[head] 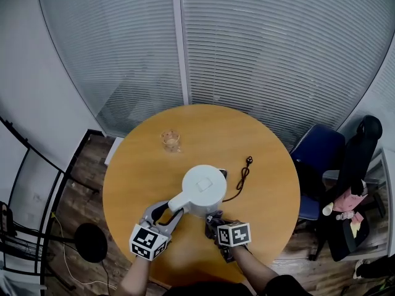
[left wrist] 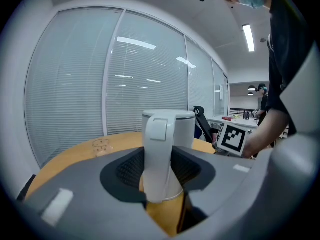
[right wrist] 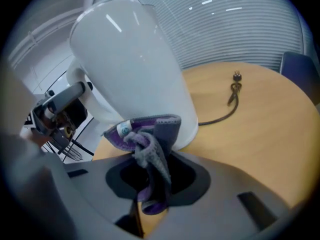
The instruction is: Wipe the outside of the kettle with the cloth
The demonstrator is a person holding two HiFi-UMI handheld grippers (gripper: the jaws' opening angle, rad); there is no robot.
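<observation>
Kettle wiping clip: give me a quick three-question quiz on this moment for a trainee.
1. True or false: the left gripper is shut on the handle of the kettle.
2. The right gripper holds: A a sponge; B a purple-grey cloth; C a brush.
3. What clear item stands on the table beyond the kettle?
Key: 1 true; 2 B; 3 a glass.
</observation>
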